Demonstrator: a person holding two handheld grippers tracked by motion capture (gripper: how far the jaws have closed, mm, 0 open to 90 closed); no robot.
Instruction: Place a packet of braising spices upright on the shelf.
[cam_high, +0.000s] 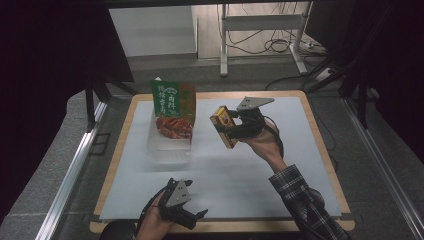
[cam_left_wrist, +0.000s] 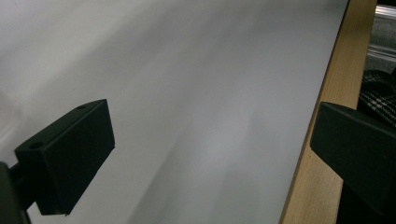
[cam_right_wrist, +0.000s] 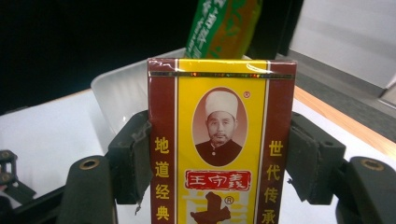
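My right gripper (cam_high: 231, 131) is shut on a yellow and dark-red box (cam_high: 224, 126) and holds it in the air, tilted, right of the clear plastic bin (cam_high: 169, 150). In the right gripper view both pads (cam_right_wrist: 135, 158) press the sides of the box (cam_right_wrist: 219, 140), with the bin (cam_right_wrist: 116, 93) behind it. A green and orange packet (cam_high: 172, 107) stands upright in the bin. My left gripper (cam_high: 197, 216) rests open near the table's front edge, nothing between its fingers (cam_left_wrist: 65, 158).
A white mat (cam_high: 240, 170) covers the wooden tabletop (cam_high: 320, 145), whose rim shows in the left gripper view (cam_left_wrist: 322, 107). A metal rail (cam_high: 75, 170) runs along the left side. A frame stand and cables (cam_high: 270, 40) sit beyond the table.
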